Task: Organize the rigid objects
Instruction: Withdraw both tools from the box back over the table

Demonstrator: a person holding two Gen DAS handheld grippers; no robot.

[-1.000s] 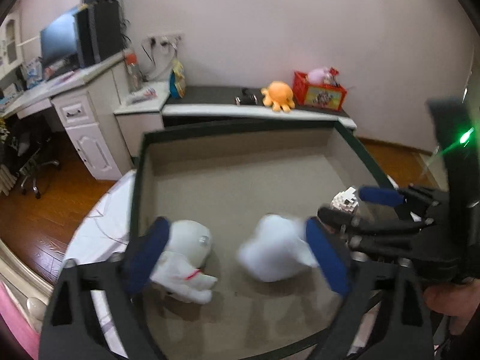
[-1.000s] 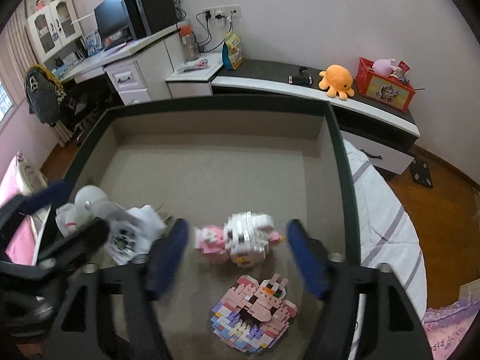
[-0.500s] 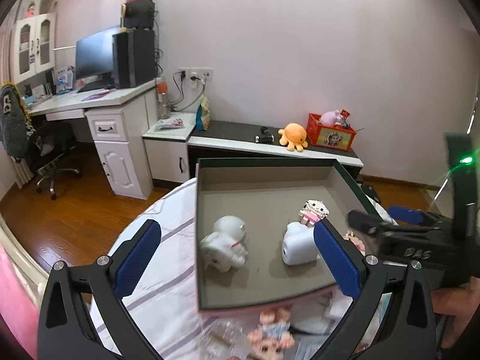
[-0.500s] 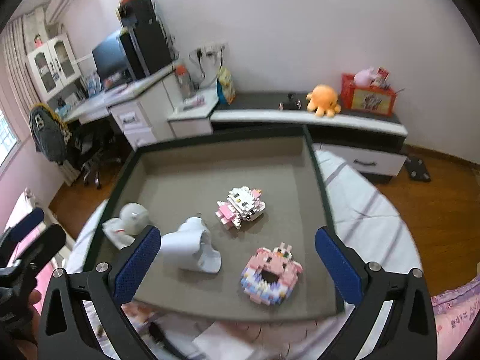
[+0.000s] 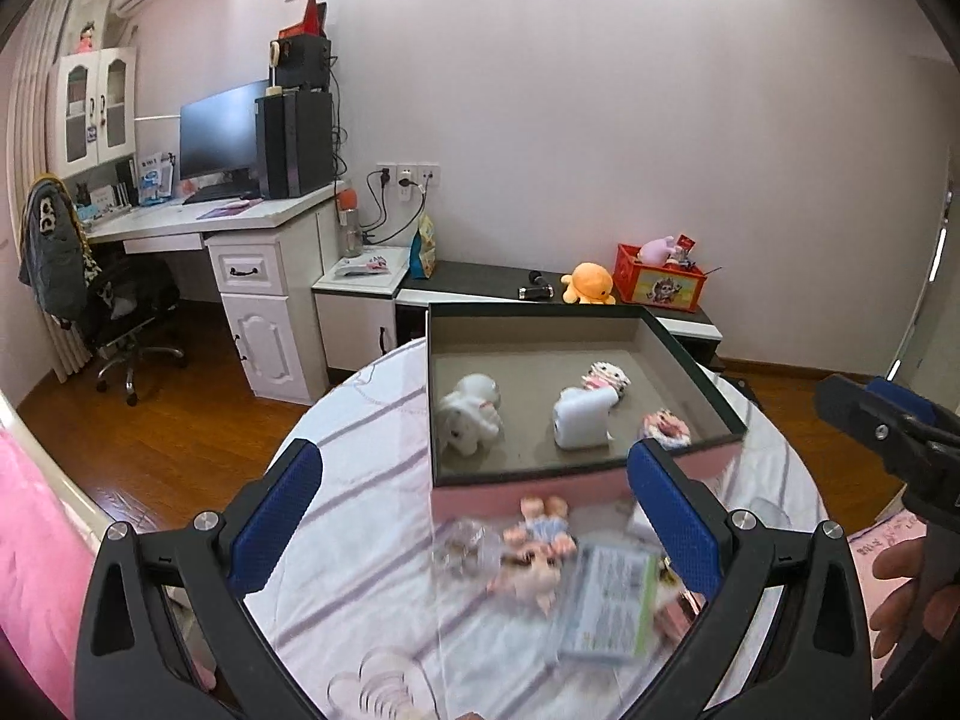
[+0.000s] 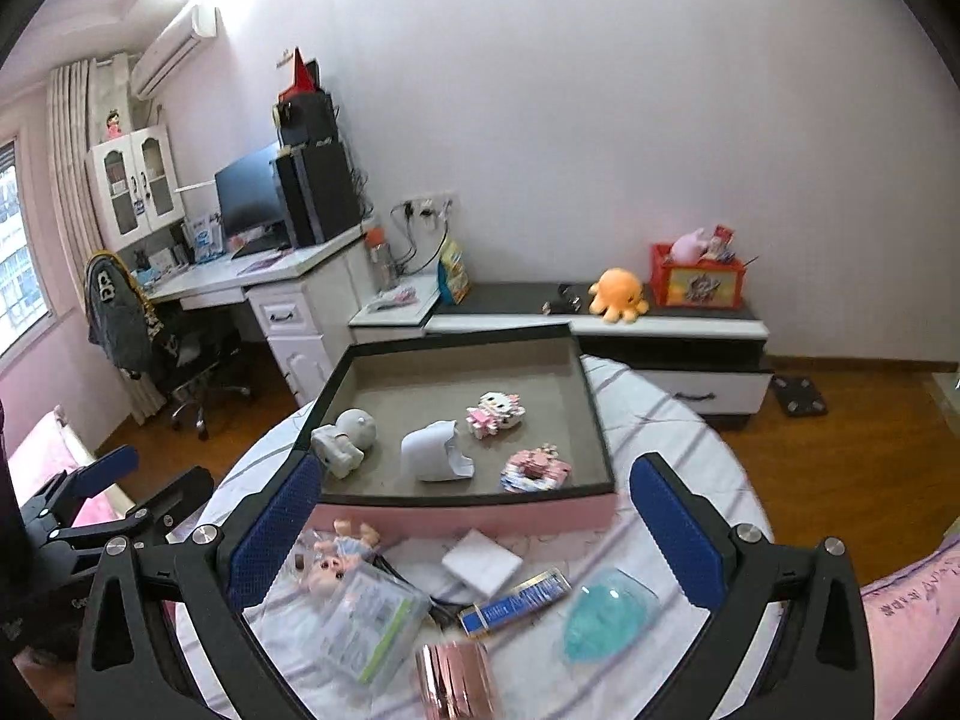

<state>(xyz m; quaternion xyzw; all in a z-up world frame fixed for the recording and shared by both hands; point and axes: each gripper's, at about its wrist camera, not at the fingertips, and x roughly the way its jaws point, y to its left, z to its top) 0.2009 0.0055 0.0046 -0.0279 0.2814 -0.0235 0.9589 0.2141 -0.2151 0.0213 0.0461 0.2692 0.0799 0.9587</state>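
Note:
A pink box with a dark rim (image 5: 585,469) (image 6: 468,499) stands on the round table. Inside it lie a white astronaut figure (image 5: 471,414) (image 6: 345,438), a white rounded shell (image 5: 579,417) (image 6: 435,450), a kitty brick figure (image 5: 607,378) (image 6: 495,411) and a pink brick ring (image 5: 666,427) (image 6: 536,468). My left gripper (image 5: 474,507) hangs open and empty, back from the box's near wall. Beside it my right gripper (image 6: 474,531) is also open and empty. A small doll (image 5: 540,534) (image 6: 342,546) lies just in front of the box.
On the striped cloth (image 5: 372,480) near me lie a clear packet with a green card (image 6: 369,618), a white pad (image 6: 482,561), a blue-gold bar (image 6: 516,594), a teal shell (image 6: 606,609) and a rose-gold cylinder (image 6: 456,681). Desk, chair and low cabinet stand beyond the table.
Both grippers have drawn back and risen out of the box, jaws widening. The white toys and the kitty brick figure stay on the box floor, once between the fingers.

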